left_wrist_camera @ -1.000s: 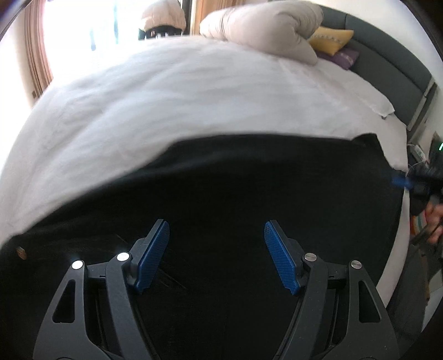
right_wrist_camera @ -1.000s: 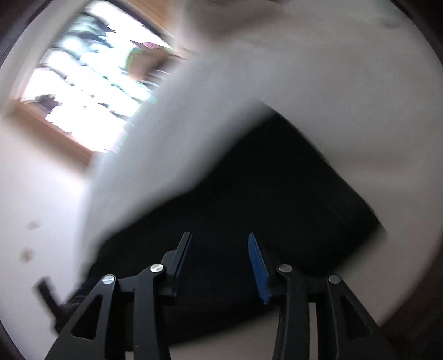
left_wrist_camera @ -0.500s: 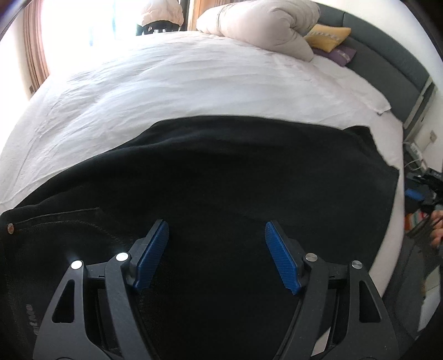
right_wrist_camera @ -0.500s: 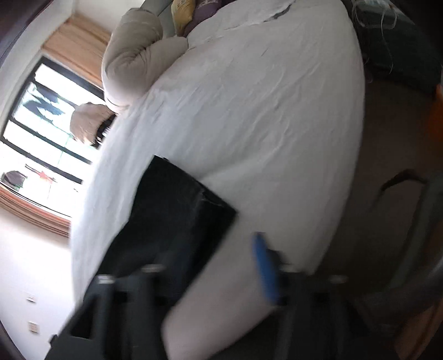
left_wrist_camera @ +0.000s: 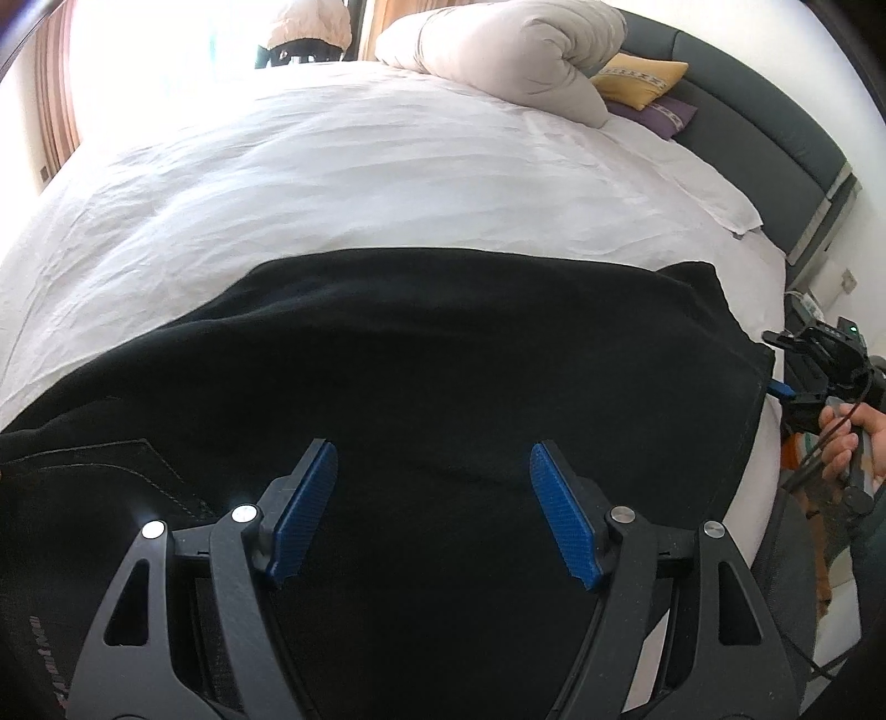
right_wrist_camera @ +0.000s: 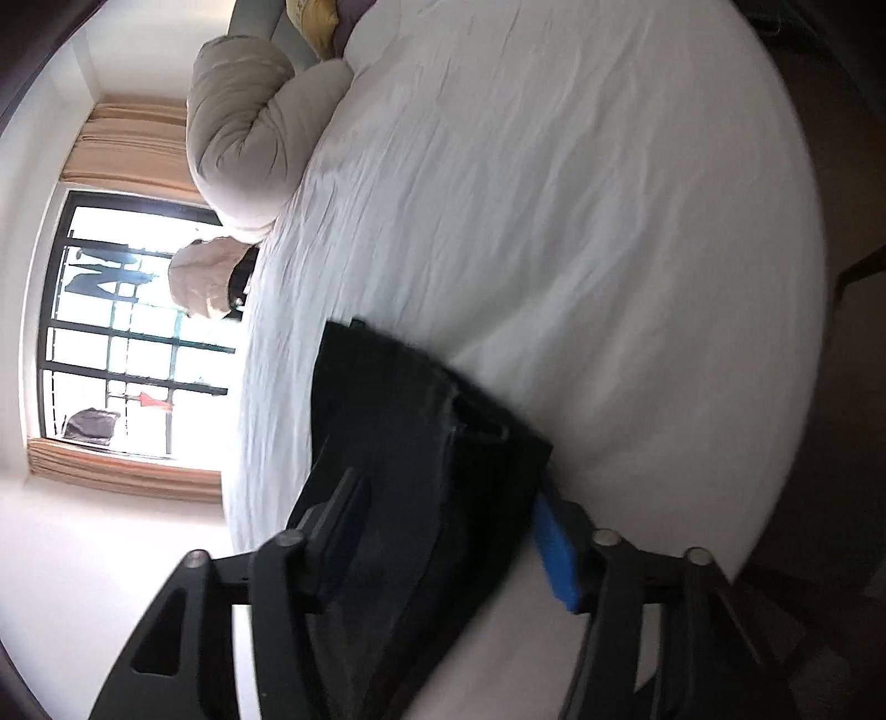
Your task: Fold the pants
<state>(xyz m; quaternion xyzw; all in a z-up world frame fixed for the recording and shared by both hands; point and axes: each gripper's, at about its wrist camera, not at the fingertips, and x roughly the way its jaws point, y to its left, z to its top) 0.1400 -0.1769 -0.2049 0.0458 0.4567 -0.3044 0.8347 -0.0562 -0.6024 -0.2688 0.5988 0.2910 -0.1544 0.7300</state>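
One pair of black pants (left_wrist_camera: 443, 387) lies spread across the near side of a bed (left_wrist_camera: 360, 183) covered in a white sheet, reaching from the waist end with its stitched pocket at the lower left of the left wrist view to a hem at the bed's right edge. In the right wrist view that hem end shows more than one layer of cloth stacked, so at least one fold, probably leg laid over leg, looks done; the long strip is not yet doubled over on itself, and that shortening seems to be what is left. The left gripper (left_wrist_camera: 432, 515) hangs over the middle of the pants with its blue pads wide apart and nothing between them, so it is released. The right gripper (right_wrist_camera: 454, 531), seen at the hem edge and also small at the right of the left wrist view with a hand (left_wrist_camera: 850, 443) on its handle, has just been opening: its jaws straddle the hem corner, cloth lies between them, but the pads do not appear to press on it. By count there are one pair of pants, two grippers, one rolled beige duvet (left_wrist_camera: 498, 50) near the headboard, and two cushions (left_wrist_camera: 642, 80) behind it, one yellow and one purple.
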